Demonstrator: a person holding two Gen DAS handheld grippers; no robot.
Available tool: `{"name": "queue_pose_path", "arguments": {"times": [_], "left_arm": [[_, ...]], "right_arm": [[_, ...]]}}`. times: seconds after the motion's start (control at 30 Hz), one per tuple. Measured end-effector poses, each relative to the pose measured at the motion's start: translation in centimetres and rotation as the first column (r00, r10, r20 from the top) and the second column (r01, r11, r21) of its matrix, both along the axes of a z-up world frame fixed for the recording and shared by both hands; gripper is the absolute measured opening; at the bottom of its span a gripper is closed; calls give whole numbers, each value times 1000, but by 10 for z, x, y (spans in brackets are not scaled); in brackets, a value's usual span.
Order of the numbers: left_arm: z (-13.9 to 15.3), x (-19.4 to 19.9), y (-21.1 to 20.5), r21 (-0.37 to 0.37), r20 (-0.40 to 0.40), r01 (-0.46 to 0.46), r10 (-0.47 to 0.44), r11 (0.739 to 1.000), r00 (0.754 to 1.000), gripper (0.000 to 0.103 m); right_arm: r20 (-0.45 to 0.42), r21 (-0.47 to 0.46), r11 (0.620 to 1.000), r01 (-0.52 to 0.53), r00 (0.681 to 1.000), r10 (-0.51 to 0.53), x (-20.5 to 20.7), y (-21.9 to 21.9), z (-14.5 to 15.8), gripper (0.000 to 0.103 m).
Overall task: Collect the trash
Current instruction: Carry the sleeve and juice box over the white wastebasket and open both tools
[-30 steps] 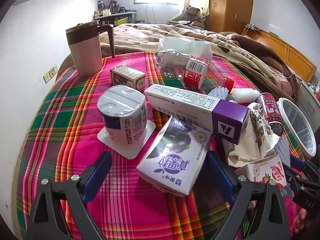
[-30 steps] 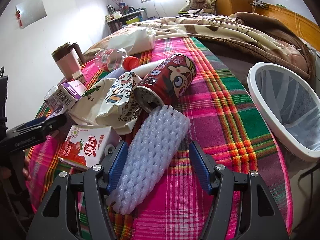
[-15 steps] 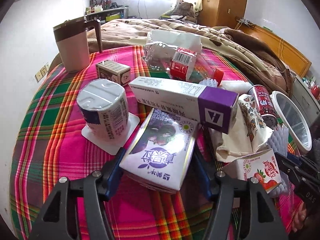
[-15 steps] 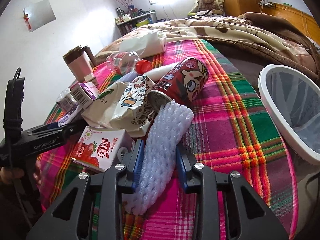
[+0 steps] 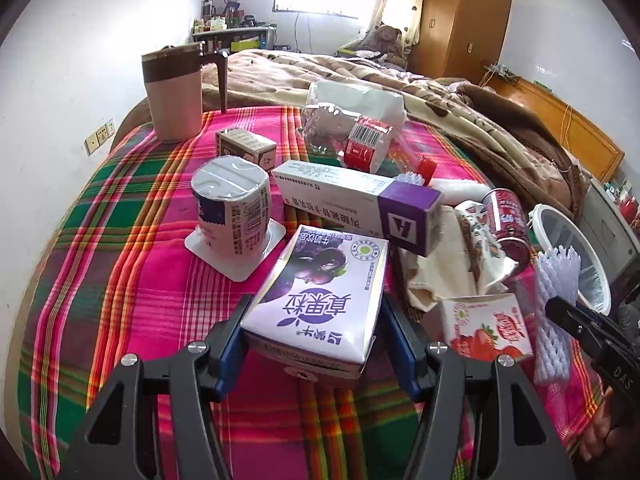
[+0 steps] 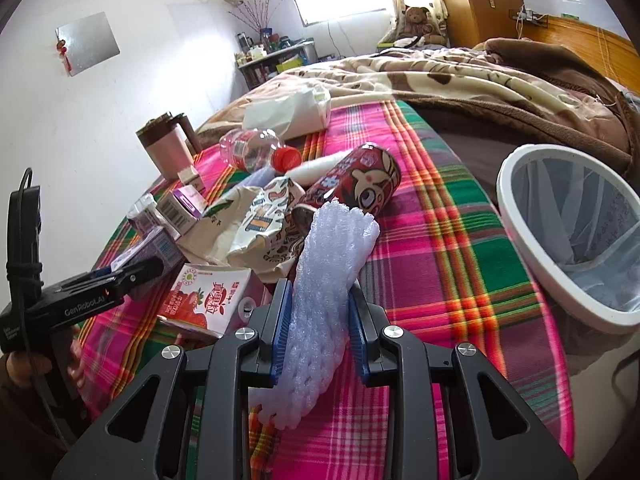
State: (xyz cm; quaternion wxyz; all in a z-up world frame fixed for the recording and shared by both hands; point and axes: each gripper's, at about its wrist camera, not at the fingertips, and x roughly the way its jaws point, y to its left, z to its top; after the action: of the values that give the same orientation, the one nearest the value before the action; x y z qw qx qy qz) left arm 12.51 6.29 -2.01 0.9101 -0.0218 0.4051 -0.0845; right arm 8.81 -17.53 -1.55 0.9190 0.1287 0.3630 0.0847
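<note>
My left gripper (image 5: 316, 332) is shut on a purple drink carton (image 5: 320, 296) and holds it tilted just above the plaid cloth. My right gripper (image 6: 320, 316) is shut on a white foam fruit net (image 6: 328, 280), lifted off the cloth; the net also shows in the left wrist view (image 5: 554, 312). The white-rimmed trash bin (image 6: 520, 216) with a clear liner stands to the right of the bed. A strawberry carton (image 6: 208, 300), a red can (image 6: 356, 184), a crumpled paper bag (image 6: 256, 224) and a plastic bottle (image 6: 252, 148) lie on the cloth.
A yoghurt cup (image 5: 232, 208), a long white-and-purple box (image 5: 360, 204), a small brown box (image 5: 246, 148) and a pink-and-brown jug (image 5: 174, 96) sit on the plaid cloth (image 5: 100, 240). A brown blanket (image 5: 460, 120) lies behind.
Both grippers closed: the left on the purple carton, the right on the foam net. Both have since lifted their items slightly off the cloth.
</note>
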Motion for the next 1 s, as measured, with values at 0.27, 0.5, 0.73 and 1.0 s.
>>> {"name": "queue_pose_path", "arguments": {"times": [0.27, 0.5, 0.73, 1.0], "left_arm": [[28, -19, -16, -20, 65, 20, -18, 1000, 998, 63], [48, -26, -56, -43, 118, 88, -82, 995, 990, 63], [49, -20, -107, -53, 118, 168, -161, 984, 980, 63], [50, -15, -164, -39, 135, 251, -244, 967, 960, 63]], "right_arm": [[54, 22, 1000, 7, 999, -8, -7, -14, 17, 28], [99, 18, 998, 61, 993, -62, -13, -45, 31, 28], [107, 14, 991, 135, 985, -136, -11, -83, 35, 28], [105, 17, 974, 225, 969, -225, -7, -123, 34, 28]]}}
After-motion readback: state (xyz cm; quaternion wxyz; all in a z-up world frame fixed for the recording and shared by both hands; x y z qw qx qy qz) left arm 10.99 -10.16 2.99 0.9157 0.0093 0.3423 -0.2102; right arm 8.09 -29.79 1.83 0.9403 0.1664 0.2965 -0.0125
